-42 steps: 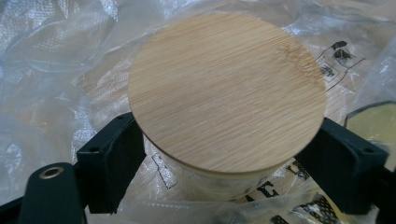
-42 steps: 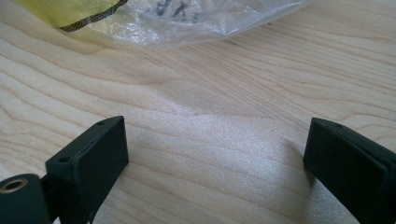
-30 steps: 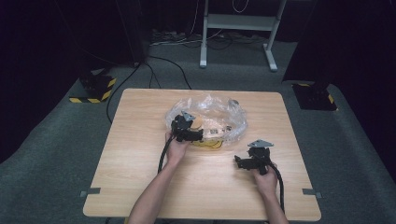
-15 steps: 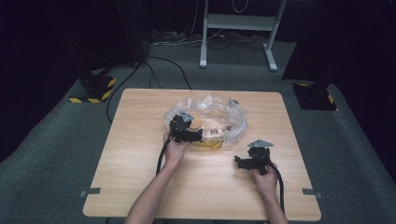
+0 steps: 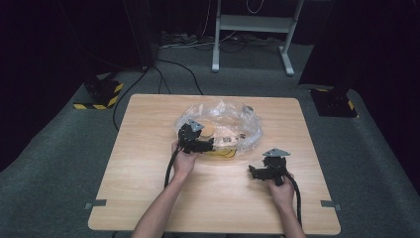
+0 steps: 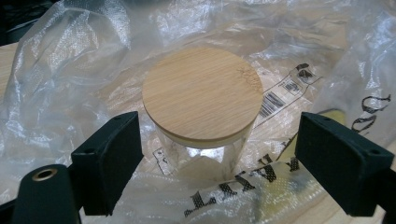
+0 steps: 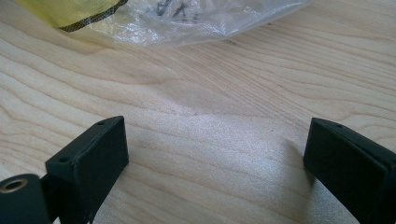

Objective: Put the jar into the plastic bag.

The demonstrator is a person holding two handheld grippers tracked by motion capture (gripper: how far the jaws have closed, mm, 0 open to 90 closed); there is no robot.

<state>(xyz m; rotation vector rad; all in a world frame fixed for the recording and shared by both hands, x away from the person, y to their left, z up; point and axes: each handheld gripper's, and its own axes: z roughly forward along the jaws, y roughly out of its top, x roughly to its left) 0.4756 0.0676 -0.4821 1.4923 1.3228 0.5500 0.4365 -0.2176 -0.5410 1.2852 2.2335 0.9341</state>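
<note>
While my right tool [image 5: 255, 172] idles spread over bare worktop [image 5: 148, 188], my left tool [image 6: 217, 154], spread, flanks the lidded jar [image 6: 203, 112] amid the plastic bag [image 6: 65, 70].

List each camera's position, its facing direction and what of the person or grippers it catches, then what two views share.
High view: above the person's side, looking forward and down on the table; both forearms, left gripper, right gripper.
Left gripper view: on the left gripper, facing the wooden-lidded jar on the plastic bag; its open jaws.
Right gripper view: on the right gripper, facing bare table; its open jaws.
Shared: high view and left gripper view both show jar and bag.
</note>
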